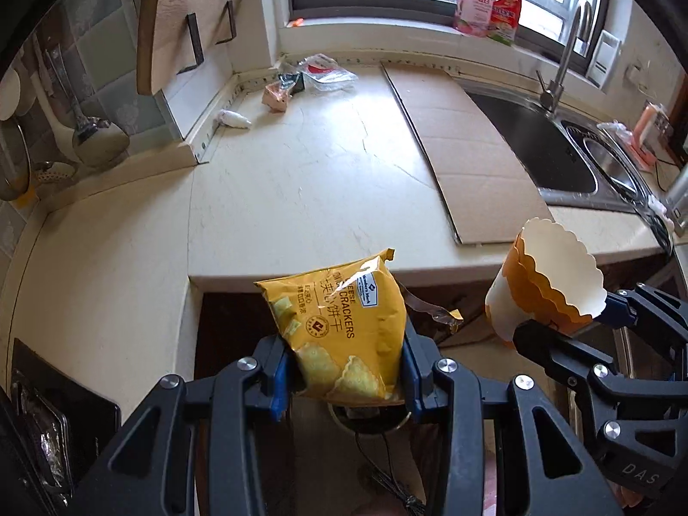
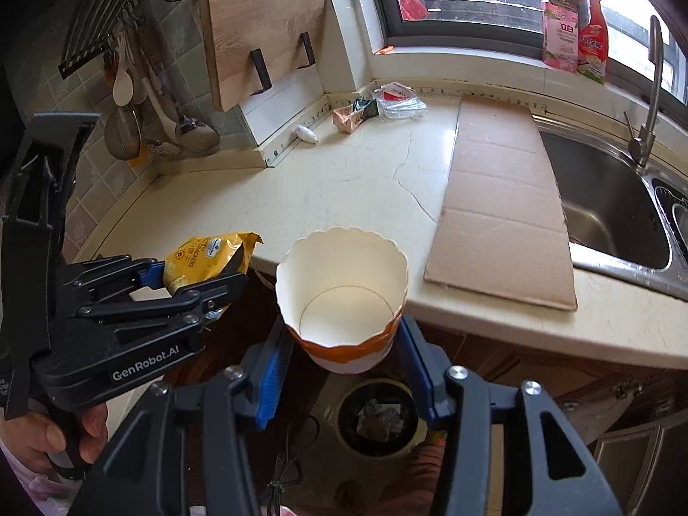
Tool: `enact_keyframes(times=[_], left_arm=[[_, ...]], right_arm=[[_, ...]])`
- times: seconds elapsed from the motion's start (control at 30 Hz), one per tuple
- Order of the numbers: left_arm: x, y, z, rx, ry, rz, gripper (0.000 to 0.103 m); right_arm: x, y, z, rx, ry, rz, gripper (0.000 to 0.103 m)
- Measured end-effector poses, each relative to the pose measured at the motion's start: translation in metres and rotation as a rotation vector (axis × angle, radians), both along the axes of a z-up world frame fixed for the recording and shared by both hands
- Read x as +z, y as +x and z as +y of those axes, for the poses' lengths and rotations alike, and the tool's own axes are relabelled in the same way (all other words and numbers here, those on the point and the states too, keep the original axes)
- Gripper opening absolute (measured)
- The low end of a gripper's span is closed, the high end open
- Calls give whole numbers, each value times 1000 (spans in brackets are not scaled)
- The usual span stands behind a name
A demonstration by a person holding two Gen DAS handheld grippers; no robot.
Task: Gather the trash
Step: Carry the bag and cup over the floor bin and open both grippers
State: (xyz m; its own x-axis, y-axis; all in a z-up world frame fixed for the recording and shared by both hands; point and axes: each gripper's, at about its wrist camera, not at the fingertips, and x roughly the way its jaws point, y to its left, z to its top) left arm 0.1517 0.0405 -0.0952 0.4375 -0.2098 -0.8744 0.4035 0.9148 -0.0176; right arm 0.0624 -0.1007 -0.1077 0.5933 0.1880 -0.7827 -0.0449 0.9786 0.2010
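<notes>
A yellow cracker bag (image 1: 344,335) is being pinched between the blue pads of the left gripper (image 1: 344,380), with the jaws pressed on both its sides. The bag is being held in the air, just off the front edge of the counter (image 1: 301,180). A paper cup (image 2: 342,296) with a wavy rim and an orange band is being clamped by the right gripper (image 2: 342,357); its jaws are closed on the lower wall of the cup, and the cup is being kept upright, also in front of the counter edge. Below the cup, a dark bin (image 2: 378,417) with some scraps inside is being seen on the floor. More trash is lying in the far corner of the counter: a clear wrapper (image 1: 327,71), a pink carton (image 1: 275,96) and a small white piece (image 1: 234,119). A cardboard sheet (image 1: 464,146) is being laid flat between the bare counter and the sink (image 1: 537,146). A hand (image 2: 51,434) is being seen on the handle of the left gripper.
</notes>
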Motion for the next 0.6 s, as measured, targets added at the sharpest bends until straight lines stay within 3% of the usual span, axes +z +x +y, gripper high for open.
enact_keyframes(times=[0.23, 0.6], left_arm=[[-33, -30, -1, -43, 9, 88, 39], [-98, -37, -18, -63, 66, 197, 39]], right_arm=[[-28, -35, 8, -24, -41, 100, 50], [-95, -42, -1, -48, -20, 251, 50]])
